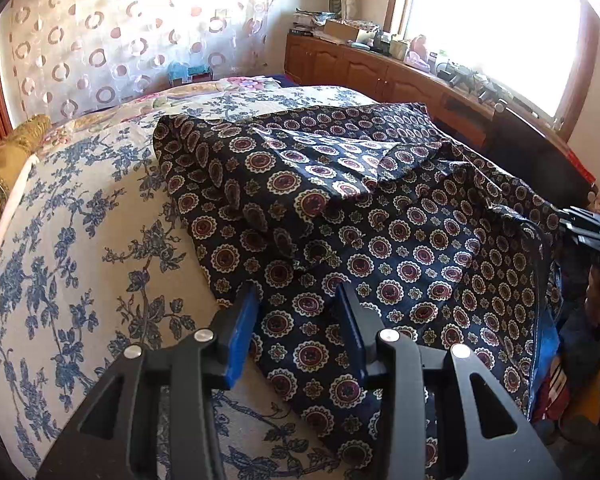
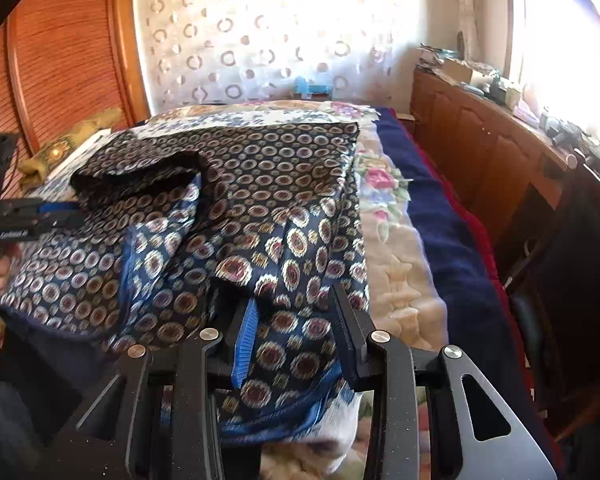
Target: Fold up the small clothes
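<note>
A dark navy garment (image 1: pixel 340 208) with round medallion print lies crumpled and partly folded on the bed; it also shows in the right wrist view (image 2: pixel 236 208). My left gripper (image 1: pixel 298 292) is open, its blue-padded fingers hovering over the garment's near left edge. My right gripper (image 2: pixel 294 300) is open, its fingers straddling a bunched fold of the garment's near edge. The left gripper shows in the right wrist view (image 2: pixel 32 216) at the far left, held by a hand. The right gripper shows at the right edge of the left wrist view (image 1: pixel 588 228).
The bed has a cream spread with blue flowers (image 1: pixel 80 220), a floral blanket (image 2: pixel 392 216) and a navy blanket (image 2: pixel 452 240). A wooden cabinet (image 1: pixel 380 68) with clutter runs under the bright window. A gold cushion (image 1: pixel 8 160) lies at the headboard.
</note>
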The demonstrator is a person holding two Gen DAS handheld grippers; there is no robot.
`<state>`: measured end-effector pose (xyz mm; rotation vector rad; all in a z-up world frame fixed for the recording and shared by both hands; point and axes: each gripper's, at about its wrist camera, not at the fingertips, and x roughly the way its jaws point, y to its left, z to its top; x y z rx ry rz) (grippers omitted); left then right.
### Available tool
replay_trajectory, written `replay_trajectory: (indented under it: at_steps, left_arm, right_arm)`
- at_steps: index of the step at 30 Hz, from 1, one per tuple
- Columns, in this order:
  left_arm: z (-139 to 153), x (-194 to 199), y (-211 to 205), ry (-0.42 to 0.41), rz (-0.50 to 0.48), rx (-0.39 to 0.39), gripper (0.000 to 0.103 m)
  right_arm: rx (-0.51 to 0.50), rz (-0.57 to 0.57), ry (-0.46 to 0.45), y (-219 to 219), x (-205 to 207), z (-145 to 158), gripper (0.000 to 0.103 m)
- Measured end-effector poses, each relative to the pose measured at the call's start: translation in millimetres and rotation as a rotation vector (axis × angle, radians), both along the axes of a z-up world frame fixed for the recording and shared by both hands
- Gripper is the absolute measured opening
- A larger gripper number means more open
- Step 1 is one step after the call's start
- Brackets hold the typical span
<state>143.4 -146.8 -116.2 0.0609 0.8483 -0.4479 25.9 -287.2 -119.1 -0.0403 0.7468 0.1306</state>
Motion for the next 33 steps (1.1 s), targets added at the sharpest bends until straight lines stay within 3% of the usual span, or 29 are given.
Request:
replay_trajectory:
  at_steps: [1, 3, 14, 15, 17, 19, 25, 33]
  left_arm:
    - [0.7, -0.3, -0.4, -0.005, 0.000, 0.003, 0.039]
    - [6.3, -4.1, -0.2, -0.041, 0.012, 0.012, 0.039]
    - [71.4, -38.6, 18.8, -0.197, 0.048, -0.077, 0.039]
    - [75.5, -41.0, 21.4, -0.204, 0.052, -0.082, 0.039]
    - [82.2, -47.3, 26.0, -0.220, 0.064, -0.083, 0.039]
    - [87.8, -51.1, 31.7, -0.238, 0.074, -0.084, 0.039]
    - [92.5, -57.3, 46.2, -0.255, 0.111, -0.078, 0.039]
    - [90.3, -64.3, 65.8, -0.260, 0.149, -0.080, 0.039]
  right_arm:
    - [0.005, -0.005, 0.003, -2.0, 2.9, -0.1, 0.008]
    - [-0.005, -0.011, 0.003, -6.1, 3.9, 1.6, 0.004]
    - [-0.062, -0.093, 0.018, -38.3, -23.8, 13.3, 0.003]
    - [-0.060, -0.091, 0.001, -37.2, -25.8, 17.7, 0.006]
    - [-0.057, -0.077, -0.035, -31.3, -27.0, 27.5, 0.034]
    - [-0.046, -0.047, -0.080, -19.9, -23.2, 39.9, 0.049]
    - [-0.064, 0.098, -0.121, 35.6, 8.3, 56.1, 0.058]
    - [-0.100, 0.365, -0.084, 125.8, 58.9, 48.8, 0.061]
